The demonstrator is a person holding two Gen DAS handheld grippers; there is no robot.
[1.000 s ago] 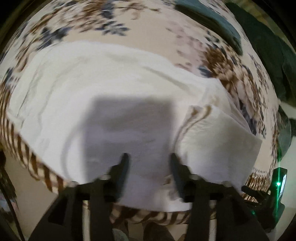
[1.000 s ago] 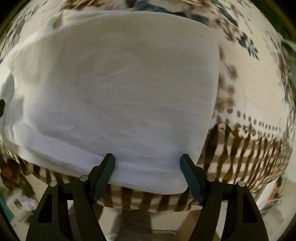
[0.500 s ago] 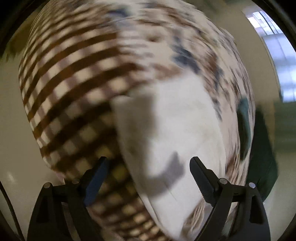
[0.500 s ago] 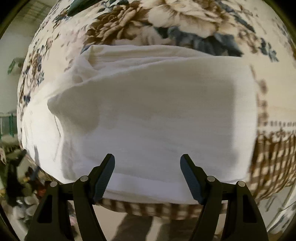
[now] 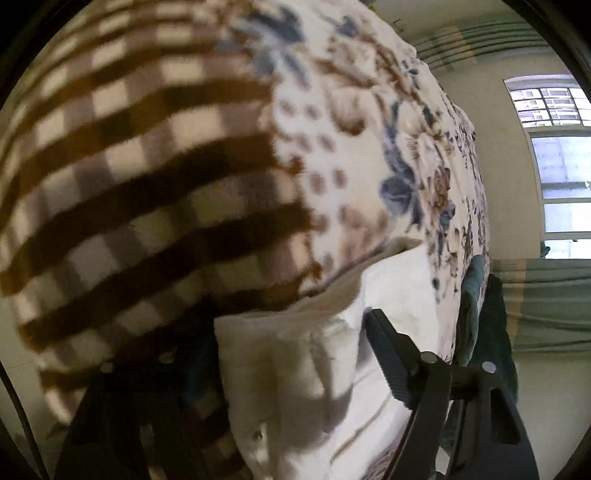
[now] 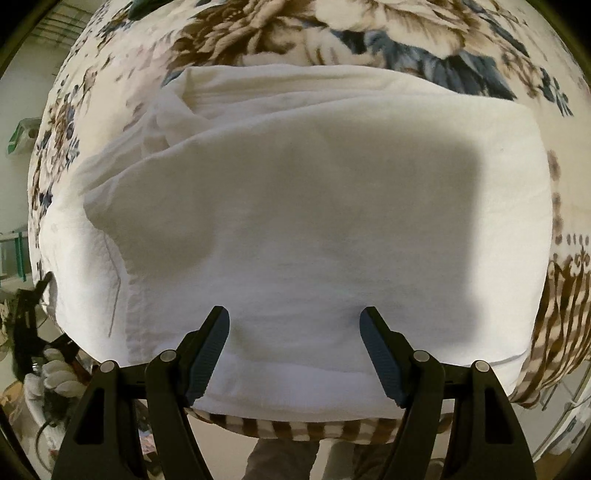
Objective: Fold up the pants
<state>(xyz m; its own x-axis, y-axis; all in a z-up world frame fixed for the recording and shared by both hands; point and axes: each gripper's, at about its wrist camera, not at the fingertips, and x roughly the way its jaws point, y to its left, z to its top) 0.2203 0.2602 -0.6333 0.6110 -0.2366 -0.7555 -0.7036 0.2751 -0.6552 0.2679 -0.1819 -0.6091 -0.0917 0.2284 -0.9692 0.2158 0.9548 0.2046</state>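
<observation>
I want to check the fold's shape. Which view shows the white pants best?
The right wrist view: the folded white pants lie nearly whole on the floral blanket. The left wrist view shows only one blurred, bunched end.

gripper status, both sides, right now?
Left gripper: jaws open and just been closing a little, white pants edge between them, not pinched.
Right gripper: jaws open over the pants, holding nothing.

Two wrist views, both close over the bed

Right wrist camera looks steeply down at the white pants (image 6: 295,206) filling its middle, blanket (image 6: 369,40) at twelve o'clock. Left wrist camera sits rolled at the blanket's (image 5: 147,166) edge, very near, the shared pants (image 5: 303,369) at six o'clock, window (image 5: 561,177) at three.
</observation>
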